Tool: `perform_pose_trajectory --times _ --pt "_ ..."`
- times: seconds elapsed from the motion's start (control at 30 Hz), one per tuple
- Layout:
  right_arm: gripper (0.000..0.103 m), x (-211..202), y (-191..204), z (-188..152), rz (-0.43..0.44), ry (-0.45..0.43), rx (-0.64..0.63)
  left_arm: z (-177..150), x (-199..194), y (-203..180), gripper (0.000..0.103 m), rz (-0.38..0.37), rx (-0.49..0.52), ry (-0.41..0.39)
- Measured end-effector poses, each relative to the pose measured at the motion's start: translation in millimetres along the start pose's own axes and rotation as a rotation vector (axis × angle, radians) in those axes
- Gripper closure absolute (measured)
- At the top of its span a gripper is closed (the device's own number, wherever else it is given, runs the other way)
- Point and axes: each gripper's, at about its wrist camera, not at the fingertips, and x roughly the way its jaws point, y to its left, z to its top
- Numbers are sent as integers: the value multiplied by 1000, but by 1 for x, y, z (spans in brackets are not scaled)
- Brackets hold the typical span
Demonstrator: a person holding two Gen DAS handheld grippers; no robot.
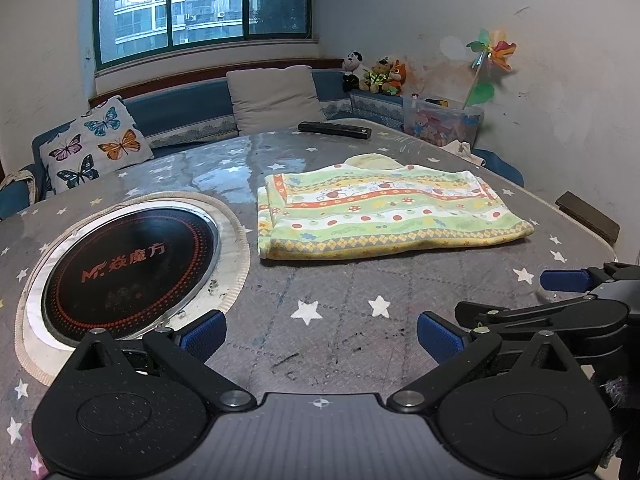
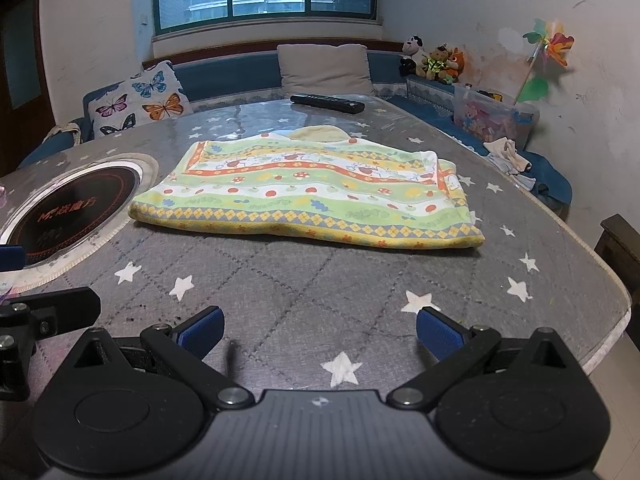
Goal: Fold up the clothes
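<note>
Left gripper (image 1: pixel 320 336), right gripper (image 2: pixel 319 334): jaws wide, empty, near table edge. Folded garment (image 2: pixel 304 196) far; uneven pinch risks unravelling layers.

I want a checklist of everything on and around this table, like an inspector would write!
Surface: grey star-print table, built-in round cooktop on the left.
Job's things: striped patterned cloth lying folded flat, untouched.
Clutter: black remote at the far edge.
Grippers: left tool open, empty; right tool open, empty; both short of the cloth.
Cables: nothing seen.
Surroundings: window, butterfly pillow, plush toys, pinwheel, toy box.
</note>
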Motion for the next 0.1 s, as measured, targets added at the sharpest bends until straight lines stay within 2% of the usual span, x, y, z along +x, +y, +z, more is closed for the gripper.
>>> perform_pose_trajectory --times 0.1 --pt "0 1 0 0 2 2 0 1 -1 -1 0 -3 3 -5"
